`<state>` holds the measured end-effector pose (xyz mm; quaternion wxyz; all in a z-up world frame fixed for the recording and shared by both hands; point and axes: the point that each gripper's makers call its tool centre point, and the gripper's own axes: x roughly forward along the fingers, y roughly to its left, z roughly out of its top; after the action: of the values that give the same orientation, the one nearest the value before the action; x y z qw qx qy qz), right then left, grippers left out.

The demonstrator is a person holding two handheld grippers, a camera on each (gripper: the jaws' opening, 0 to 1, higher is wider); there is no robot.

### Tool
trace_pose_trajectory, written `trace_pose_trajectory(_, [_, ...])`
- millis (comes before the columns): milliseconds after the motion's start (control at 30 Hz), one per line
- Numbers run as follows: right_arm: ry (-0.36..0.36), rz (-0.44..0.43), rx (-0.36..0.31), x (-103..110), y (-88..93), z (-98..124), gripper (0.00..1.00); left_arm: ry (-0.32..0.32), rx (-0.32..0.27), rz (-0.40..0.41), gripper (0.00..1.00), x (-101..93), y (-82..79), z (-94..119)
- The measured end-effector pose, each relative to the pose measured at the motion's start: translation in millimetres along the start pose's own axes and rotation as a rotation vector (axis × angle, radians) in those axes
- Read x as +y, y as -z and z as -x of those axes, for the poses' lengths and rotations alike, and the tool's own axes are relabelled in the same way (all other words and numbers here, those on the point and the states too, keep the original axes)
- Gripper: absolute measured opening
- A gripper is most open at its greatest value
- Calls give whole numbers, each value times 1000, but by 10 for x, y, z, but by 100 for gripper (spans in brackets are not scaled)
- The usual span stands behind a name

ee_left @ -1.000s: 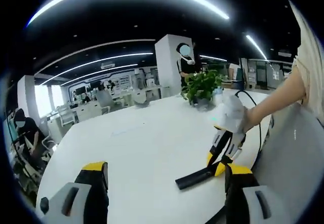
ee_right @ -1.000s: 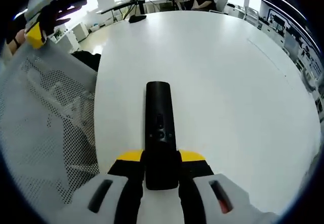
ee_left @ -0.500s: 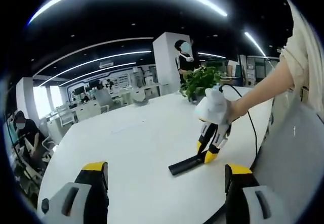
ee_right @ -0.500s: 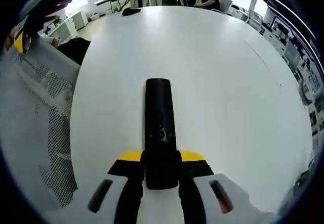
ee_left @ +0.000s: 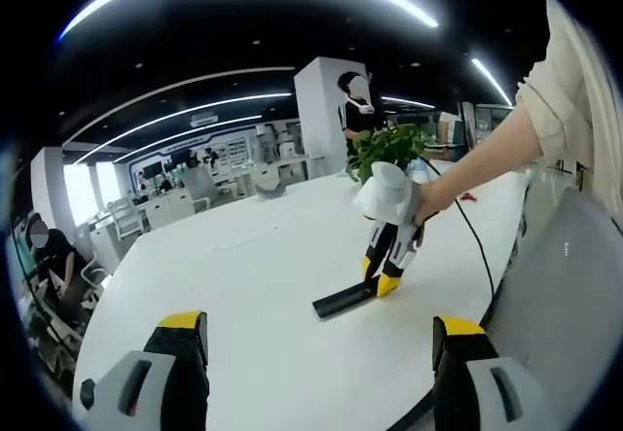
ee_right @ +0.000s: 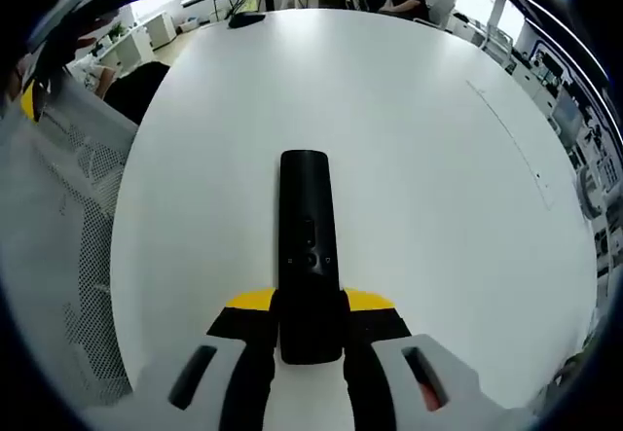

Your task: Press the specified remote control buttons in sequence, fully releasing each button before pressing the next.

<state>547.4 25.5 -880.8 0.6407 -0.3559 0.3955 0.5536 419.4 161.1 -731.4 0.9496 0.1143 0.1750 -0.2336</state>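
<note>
A slim black remote control (ee_right: 306, 232) sticks out forward from my right gripper (ee_right: 310, 306), which is shut on its near end; small buttons show on its top face. In the left gripper view the same remote (ee_left: 341, 301) hangs just above the white table (ee_left: 263, 285), held by the right gripper (ee_left: 386, 268) in a person's hand. My left gripper (ee_left: 316, 339) stands open at the table's near edge, apart from the remote, with nothing between its yellow-tipped fingers (ee_left: 181, 322).
A potted green plant (ee_left: 386, 149) stands at the table's far side. A cable (ee_left: 475, 241) trails along the right edge. A white mesh chair back (ee_right: 54, 236) is on the left. People sit and stand in the office behind.
The right gripper has carried the remote further over the table, away from its edge; in the left gripper view it has shifted left and farther off. The left gripper stays open.
</note>
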Motion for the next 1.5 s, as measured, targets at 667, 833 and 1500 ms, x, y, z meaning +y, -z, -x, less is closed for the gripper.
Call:
trace_pose_trajectory(667, [10,-2,-30,-367,-70,-30,27,-16,19,11,100,46,48,-14])
trace_pose_trajectory(833, [81,-84,-160,-430,-220,114,37,-23,16,15,100,53,42,-14])
trace_pose_trajectory(1500, [324,-433,-643,-149,-504,1376,95,66,-6,14,100,-124,0,-15])
